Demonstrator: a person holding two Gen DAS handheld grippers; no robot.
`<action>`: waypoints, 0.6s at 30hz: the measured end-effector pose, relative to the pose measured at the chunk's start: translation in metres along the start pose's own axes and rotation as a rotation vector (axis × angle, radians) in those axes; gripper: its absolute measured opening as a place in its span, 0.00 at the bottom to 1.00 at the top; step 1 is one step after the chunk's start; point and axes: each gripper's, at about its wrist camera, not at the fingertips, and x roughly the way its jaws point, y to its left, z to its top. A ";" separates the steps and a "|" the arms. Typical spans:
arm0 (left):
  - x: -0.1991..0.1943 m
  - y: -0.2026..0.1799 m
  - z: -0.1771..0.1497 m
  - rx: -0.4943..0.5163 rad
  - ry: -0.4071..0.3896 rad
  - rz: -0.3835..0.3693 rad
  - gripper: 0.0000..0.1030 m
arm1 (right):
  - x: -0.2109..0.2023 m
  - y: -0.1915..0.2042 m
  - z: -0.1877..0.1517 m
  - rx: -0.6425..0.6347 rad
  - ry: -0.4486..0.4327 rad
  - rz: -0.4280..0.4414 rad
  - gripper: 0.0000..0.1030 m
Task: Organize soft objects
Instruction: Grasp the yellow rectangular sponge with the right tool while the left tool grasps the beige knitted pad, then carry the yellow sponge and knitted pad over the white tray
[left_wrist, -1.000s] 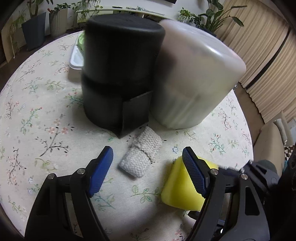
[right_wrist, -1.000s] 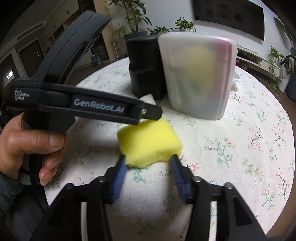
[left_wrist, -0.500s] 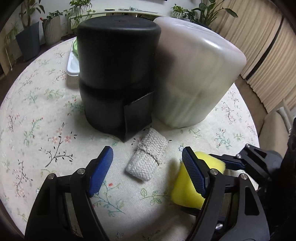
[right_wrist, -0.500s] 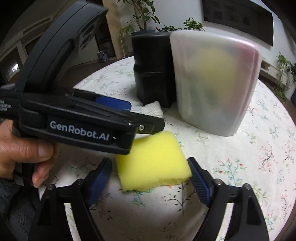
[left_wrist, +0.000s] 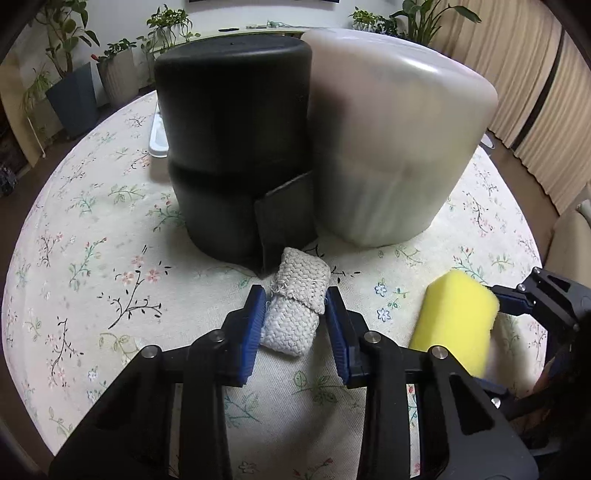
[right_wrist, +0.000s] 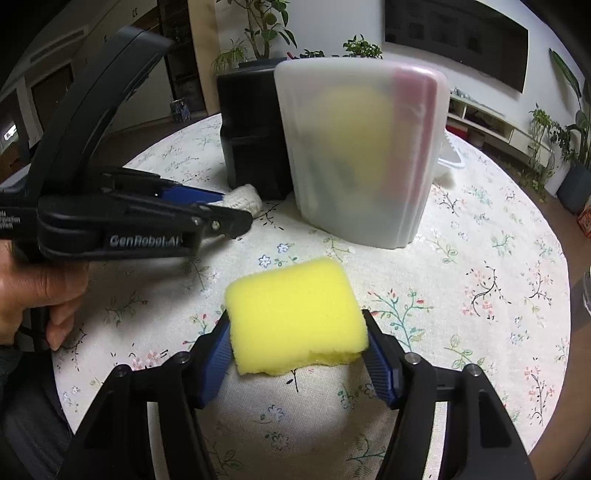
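We hold two soft things now, and each can still slip away. Our left hand-held gripper (left_wrist: 295, 314) has just been closing, and its blue pads now press both sides of the knitted cloth (left_wrist: 297, 312), which lies folded on the counter (left_wrist: 92, 258) just in front of the black bin (left_wrist: 236, 155). The cloth is loose and folded, so we think only the outer layer may come up while the rest unfolds and hangs, or it may catch on the bin flap just behind it. Our right hand-held gripper (right_wrist: 297, 345) is clamped on the yellow sponge (right_wrist: 295, 314); the pads touch its near edges and most of the sponge stands out in front. Because the sponge is soft, it may bend or twist out of the grip if we swing it fast, and a stronger squeeze will only deform it. The white bin (right_wrist: 362, 155) stands touching the black one, and both are tall, so we must lift high enough, otherwise an edge of the sponge may hit the wall. Both hand-held grippers point steeply down toward the counter, close beside each other, the left one held in a hand (right_wrist: 33, 299), and they could bump when rising together.
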 end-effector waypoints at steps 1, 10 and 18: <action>-0.002 -0.001 -0.002 0.003 -0.002 0.003 0.28 | -0.001 -0.001 0.000 0.004 0.000 0.002 0.63; -0.020 0.003 -0.019 -0.080 -0.025 -0.007 0.26 | -0.007 -0.007 0.005 0.034 -0.014 -0.003 0.60; -0.054 0.006 -0.038 -0.153 -0.059 -0.030 0.26 | -0.040 -0.041 0.000 0.078 -0.039 -0.053 0.60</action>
